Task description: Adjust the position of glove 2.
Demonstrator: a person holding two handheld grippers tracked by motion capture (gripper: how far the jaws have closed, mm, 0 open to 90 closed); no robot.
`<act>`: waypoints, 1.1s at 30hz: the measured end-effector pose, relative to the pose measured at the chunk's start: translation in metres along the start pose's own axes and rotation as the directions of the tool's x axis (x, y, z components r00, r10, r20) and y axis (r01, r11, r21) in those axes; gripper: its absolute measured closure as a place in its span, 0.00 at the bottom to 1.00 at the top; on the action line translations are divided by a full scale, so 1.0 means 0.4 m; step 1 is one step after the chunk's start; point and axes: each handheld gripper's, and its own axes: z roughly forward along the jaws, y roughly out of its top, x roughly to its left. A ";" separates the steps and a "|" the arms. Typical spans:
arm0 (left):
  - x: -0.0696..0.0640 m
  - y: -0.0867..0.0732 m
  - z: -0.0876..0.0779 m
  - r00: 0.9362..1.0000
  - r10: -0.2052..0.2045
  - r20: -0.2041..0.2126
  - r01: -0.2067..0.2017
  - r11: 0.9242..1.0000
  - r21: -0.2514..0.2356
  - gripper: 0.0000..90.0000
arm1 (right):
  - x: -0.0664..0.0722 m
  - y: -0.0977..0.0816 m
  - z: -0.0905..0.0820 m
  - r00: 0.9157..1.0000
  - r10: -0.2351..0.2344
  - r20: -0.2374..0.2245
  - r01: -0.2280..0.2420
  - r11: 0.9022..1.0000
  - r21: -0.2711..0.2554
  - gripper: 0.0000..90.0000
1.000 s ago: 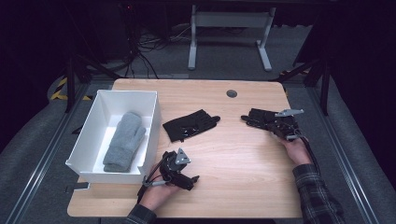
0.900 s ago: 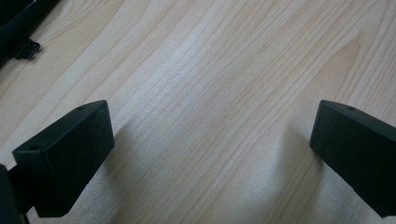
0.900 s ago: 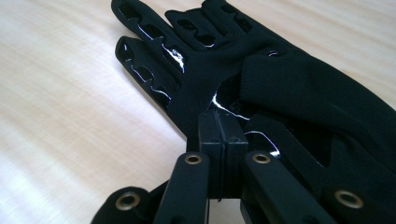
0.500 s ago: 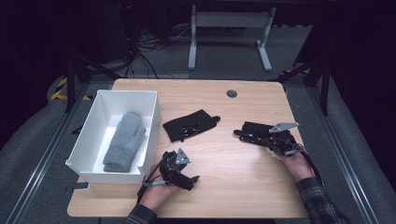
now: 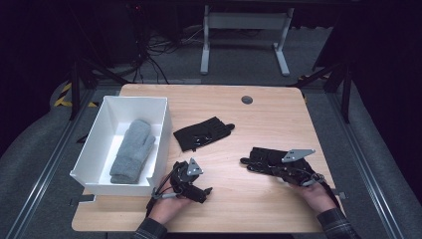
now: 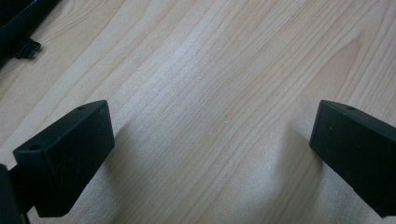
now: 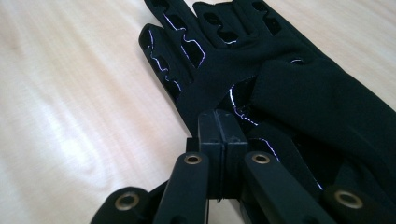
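Right gripper (image 5: pixel 251 162) clenched on thin black fabric glove (image 7: pixel 299 88), which lies on pale wooden table (image 5: pixel 249 199) near its right front. Left gripper (image 6: pixel 212 154) released, jaws wide over bare wood. Second black glove (image 5: pixel 203 133) lies mid-table beside white rectangular box (image 5: pixel 94 174).

Left a broad bare strip of table (image 5: pixel 259 114) along the far edge, broken only by a small round grommet (image 5: pixel 247 99). Blocked on the left by the tall walls of the white bin (image 5: pixel 160 144) — passable from above only. Narrowed mid-table between one black glove (image 5: pixel 201 133) and the other black glove (image 5: pixel 263 158), lying flat, apparently low enough to clear. Kept open wood between the parted jaws of the left gripper (image 6: pixel 210 144).
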 end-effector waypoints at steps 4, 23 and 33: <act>0.000 0.000 0.000 1.000 -0.001 0.000 0.001 1.000 -0.001 0.00 | -0.011 0.004 -0.052 1.000 -0.003 0.030 0.005 0.997 -0.073 1.00; 0.000 0.000 0.000 1.000 0.000 -0.001 0.000 1.000 -0.001 0.00 | -0.150 -0.086 -0.082 0.996 0.059 0.066 -0.059 0.998 0.000 1.00; 0.000 0.000 0.000 1.000 -0.001 -0.001 0.001 1.000 -0.001 0.00 | -0.048 -0.079 -0.069 0.997 -0.063 -0.043 0.064 0.997 0.046 1.00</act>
